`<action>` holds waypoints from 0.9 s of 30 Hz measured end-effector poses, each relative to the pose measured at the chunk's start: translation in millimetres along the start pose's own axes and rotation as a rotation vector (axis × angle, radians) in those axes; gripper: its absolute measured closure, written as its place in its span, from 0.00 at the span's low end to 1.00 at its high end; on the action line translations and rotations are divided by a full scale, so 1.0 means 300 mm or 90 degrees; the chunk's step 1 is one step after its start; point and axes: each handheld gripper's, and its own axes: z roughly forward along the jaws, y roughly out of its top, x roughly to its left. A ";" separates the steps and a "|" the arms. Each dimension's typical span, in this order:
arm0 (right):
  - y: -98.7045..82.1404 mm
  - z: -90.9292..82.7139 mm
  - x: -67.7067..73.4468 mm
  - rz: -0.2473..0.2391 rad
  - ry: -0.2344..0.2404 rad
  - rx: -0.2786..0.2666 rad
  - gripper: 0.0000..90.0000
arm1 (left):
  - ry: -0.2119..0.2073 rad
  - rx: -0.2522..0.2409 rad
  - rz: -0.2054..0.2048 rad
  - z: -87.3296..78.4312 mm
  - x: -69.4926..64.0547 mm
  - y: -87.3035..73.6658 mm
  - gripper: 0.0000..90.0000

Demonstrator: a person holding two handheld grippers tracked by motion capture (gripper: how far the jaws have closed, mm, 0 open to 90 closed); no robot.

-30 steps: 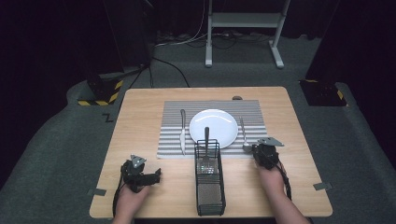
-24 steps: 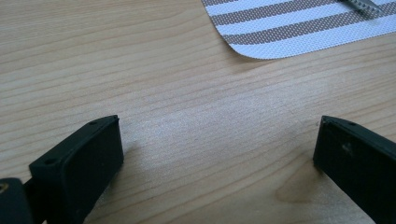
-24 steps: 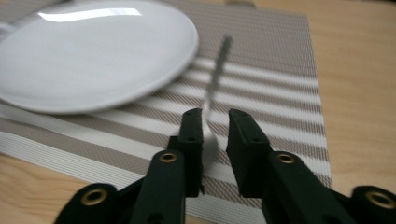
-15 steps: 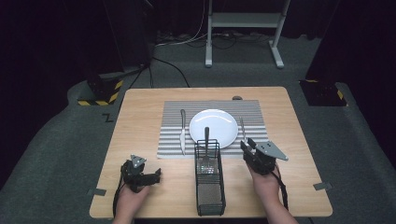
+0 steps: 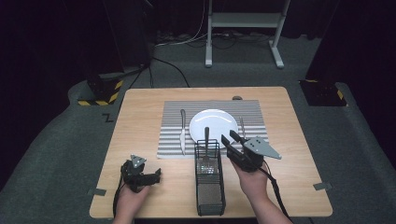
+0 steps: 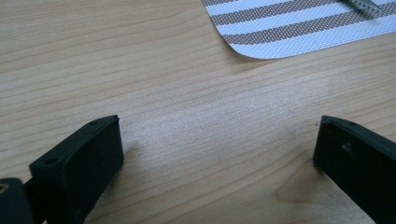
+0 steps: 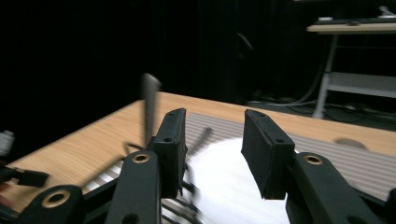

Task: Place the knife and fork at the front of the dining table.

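- The wooden table (image 5: 140, 116) fills the middle of the high view, with dark carpet around it and a metal stand (image 5: 243, 28) at the top centre of the frame.
- A striped grey and white mat (image 5: 168, 135) lies across the centre of the table; one rounded corner of it (image 6: 299, 28) shows in the upper right of the left gripper view.
- A tall black wire basket (image 5: 210, 186) stands at the lower centre of the high view, its far end touching the near edge of the mat, with a handle (image 5: 206, 135) sticking up out of it.
- A white plate (image 5: 219, 120) sits on the mat just above the basket; it appears as a blurred white patch (image 7: 224, 182) low in the right gripper view.
- The right gripper (image 5: 232, 141) is lifted off the table, just right of the basket's far end and pointing towards the plate. Its jaws stand apart with a moderate gap and nothing between them (image 7: 212, 149).
- The left gripper (image 5: 152, 176) rests low at the lower left, well apart from the basket. In its own view the jaws are spread wide over bare wood (image 6: 219, 140), empty.
- A knife (image 5: 182, 130) lies on the mat left of the plate.
- A fork (image 5: 242, 127) lies on the mat right of the plate, close to the right gripper's tips.
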 end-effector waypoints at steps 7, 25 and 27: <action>0.063 0.070 0.081 0.001 0.052 -0.011 0.68 | 0.000 0.000 -0.001 0.000 0.000 0.000 0.02; 0.058 0.156 0.100 -0.009 0.089 0.051 0.95 | -0.001 0.000 0.000 -0.001 0.001 -0.001 0.02; 0.056 0.151 0.103 -0.012 0.089 0.050 0.95 | -0.001 0.000 0.001 -0.001 0.001 -0.001 0.02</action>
